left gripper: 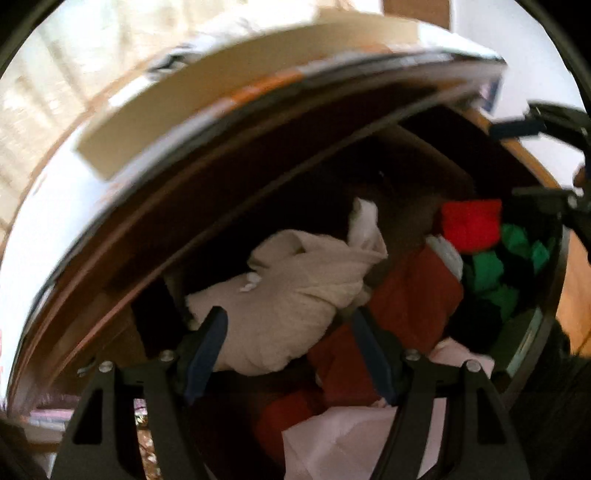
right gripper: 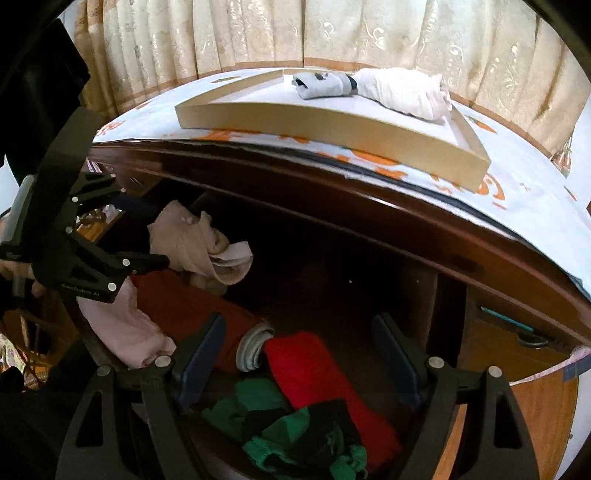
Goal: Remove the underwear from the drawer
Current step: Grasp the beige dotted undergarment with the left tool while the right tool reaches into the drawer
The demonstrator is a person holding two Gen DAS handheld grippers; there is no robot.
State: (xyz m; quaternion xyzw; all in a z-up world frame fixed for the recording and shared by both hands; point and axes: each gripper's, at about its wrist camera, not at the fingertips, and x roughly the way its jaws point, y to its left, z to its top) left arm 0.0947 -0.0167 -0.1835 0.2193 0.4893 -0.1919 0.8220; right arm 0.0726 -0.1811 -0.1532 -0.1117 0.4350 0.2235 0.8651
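Observation:
The open wooden drawer [right gripper: 332, 284] holds a heap of underwear. In the left wrist view my left gripper [left gripper: 290, 347] is open, its blue pads either side of the near end of a cream garment [left gripper: 295, 291]. I cannot tell whether they touch it. A dark red piece [left gripper: 410, 295] and a pale pink one [left gripper: 351, 439] lie beside it. My right gripper [right gripper: 300, 356] is open just above a bright red garment [right gripper: 317, 373], with a green and black piece [right gripper: 295, 432] nearer the camera. Each gripper also shows in the other view: the left gripper [right gripper: 144, 232], the right gripper [left gripper: 526, 160].
On the dresser top, on a white and orange cloth [right gripper: 517, 184], stands a tan tray [right gripper: 332, 125] holding a grey folded piece [right gripper: 321, 86] and a white one [right gripper: 402, 92]. Cream curtains [right gripper: 258, 33] hang behind. The dresser's dark front rail [right gripper: 369, 206] overhangs the drawer.

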